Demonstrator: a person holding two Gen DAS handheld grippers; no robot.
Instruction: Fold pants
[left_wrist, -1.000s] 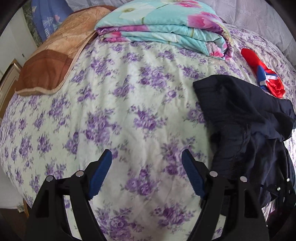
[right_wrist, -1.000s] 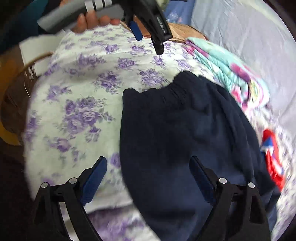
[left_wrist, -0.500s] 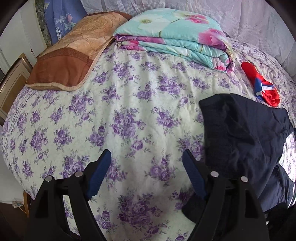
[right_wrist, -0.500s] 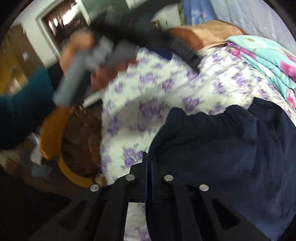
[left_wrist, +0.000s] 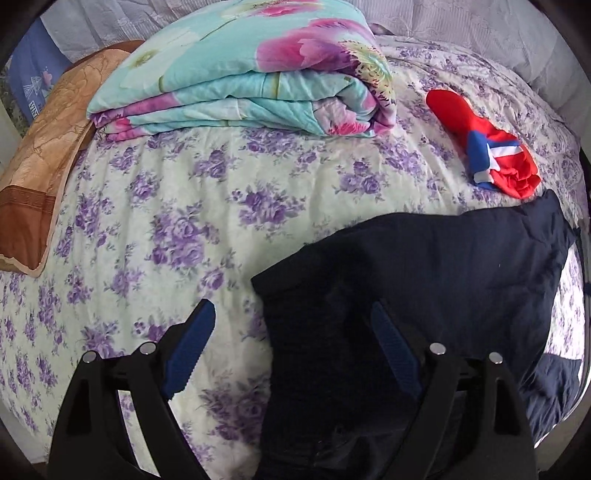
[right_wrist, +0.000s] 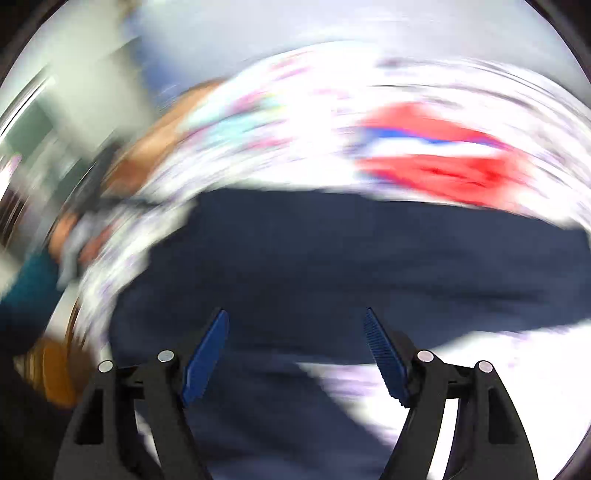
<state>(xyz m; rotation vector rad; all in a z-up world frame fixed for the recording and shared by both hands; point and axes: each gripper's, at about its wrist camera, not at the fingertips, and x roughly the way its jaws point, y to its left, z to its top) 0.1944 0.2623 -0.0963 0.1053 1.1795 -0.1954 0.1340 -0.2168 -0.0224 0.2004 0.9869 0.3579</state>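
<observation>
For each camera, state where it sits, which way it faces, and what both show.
Left wrist: on the left claw, angled down at the purple-flowered bedspread and dark navy pants; both fingers show, jaws opening.
Right wrist: on the right claw, blurred, over the pants; fingers and a teal sleeve show, jaws opening.
Shared: pants and the red, white and blue cloth.

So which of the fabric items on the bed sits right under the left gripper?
The dark navy pants; the floral quilt and red garment lie farther back.
</observation>
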